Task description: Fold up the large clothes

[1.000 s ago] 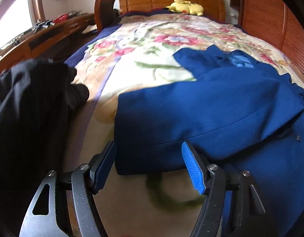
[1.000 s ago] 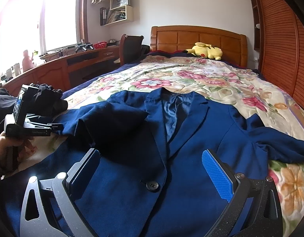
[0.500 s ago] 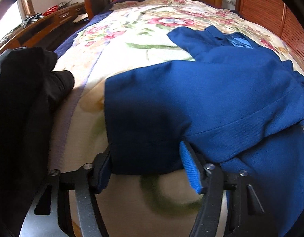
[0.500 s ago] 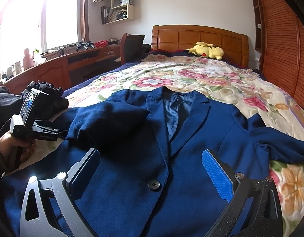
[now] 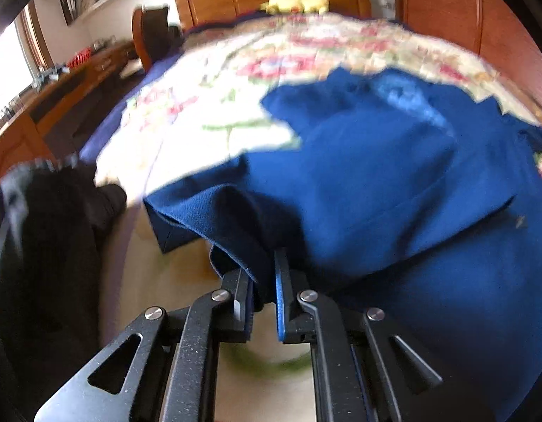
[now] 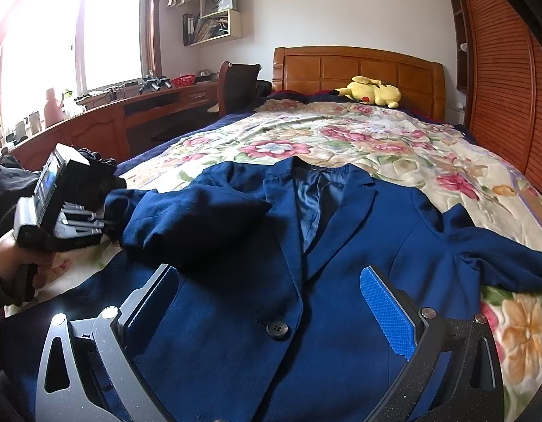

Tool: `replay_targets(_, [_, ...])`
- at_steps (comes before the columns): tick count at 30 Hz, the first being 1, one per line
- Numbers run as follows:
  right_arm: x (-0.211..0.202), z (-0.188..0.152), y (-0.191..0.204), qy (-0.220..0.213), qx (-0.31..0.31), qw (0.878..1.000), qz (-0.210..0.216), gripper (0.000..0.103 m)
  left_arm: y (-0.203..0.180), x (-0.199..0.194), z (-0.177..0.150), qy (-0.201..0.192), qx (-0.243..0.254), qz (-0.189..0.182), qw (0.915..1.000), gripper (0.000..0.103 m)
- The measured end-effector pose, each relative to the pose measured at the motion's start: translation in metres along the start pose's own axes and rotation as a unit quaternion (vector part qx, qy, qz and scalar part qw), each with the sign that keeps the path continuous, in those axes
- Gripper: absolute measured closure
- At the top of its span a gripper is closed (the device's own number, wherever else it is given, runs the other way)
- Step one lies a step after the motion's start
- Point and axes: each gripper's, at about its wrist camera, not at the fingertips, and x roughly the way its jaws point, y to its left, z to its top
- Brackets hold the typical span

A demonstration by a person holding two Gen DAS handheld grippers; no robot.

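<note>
Left gripper [image 5: 263, 281]: jaws have just been closing and now pinch the cuff end of the blue jacket's sleeve [image 5: 214, 211], cloth bunched between the pads. Left wrist view is smeared by motion; bed pattern and headboard are hard to make out. In the right wrist view the left gripper [image 6: 105, 223] shows at the left edge, its fingertips buried in the sleeve cloth, and the hand [image 6: 14, 263] holding it is cut off by the frame.

Right gripper [image 6: 271, 302]: jaws wide apart, nothing between the pads, hovering above the jacket's lower front near the button [image 6: 278, 328]; whether it touches the cloth cannot be told.

Blue jacket [image 6: 341, 246] lies face up on the floral bedspread [image 6: 341, 140], collar toward the headboard. Hem hidden behind the right gripper's frame. Other sleeve runs out of frame at right. A dark garment [image 5: 42, 246] lies beside the bed edge, blurred.
</note>
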Motion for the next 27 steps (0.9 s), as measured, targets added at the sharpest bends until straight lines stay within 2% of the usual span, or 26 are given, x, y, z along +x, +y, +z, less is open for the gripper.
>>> replay_targets(6, [-0.01,-0.001,-0.003,-0.008,-0.006,1.0,-0.005,0.0,-0.028,-0.051,0.04,-0.079,0.008,-0.012,0.9968,0.093])
replay_targets(12, [-0.034,-0.005,-0.019,-0.022,-0.004,0.999,-0.03,0.0,-0.078,-0.088,0.062,-0.129,0.036,-0.059,0.9893,0.093])
replay_targets(19, [-0.061,-0.015,-0.044,-0.03,0.01,0.998,-0.062,0.0,-0.137,-0.113,0.072,-0.156,0.077,-0.115,0.9781,0.093])
replay_targets(27, [-0.079,-0.027,-0.066,-0.027,0.037,0.995,-0.093,0.0,-0.188,-0.133,0.086,-0.168,0.111,-0.155,0.9672,0.092])
